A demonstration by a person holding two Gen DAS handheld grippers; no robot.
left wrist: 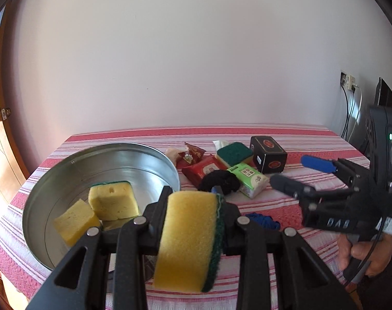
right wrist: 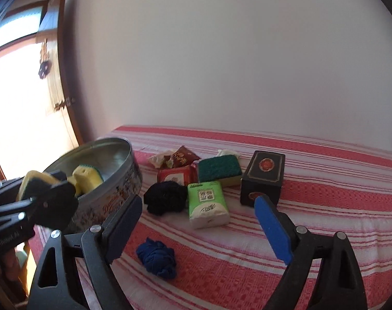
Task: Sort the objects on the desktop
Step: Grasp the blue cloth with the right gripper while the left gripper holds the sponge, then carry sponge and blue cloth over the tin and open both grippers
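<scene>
Left gripper (left wrist: 193, 206): we squeeze a yellow sponge (left wrist: 186, 240) tight, green side at 3 o'clock, so it cannot drop
Tin (left wrist: 53, 180): round and shiny, at 10 o'clock from the held sponge; two more sponges (left wrist: 110, 201) sit inside (so we think sponges go here)
Right gripper (right wrist: 196, 222): jaws apart, nothing pinched, ready for the next pick
Blue cloth (right wrist: 157, 258): crumpled between the open jaws, low on the striped tablecloth (right wrist: 325, 180)
Pile: black cloth (right wrist: 166, 197), green tissue pack (right wrist: 207, 204), one more sponge (right wrist: 219, 169) and dark box (right wrist: 263, 178), at 12 o'clock from the right gripper, not sorted yet
</scene>
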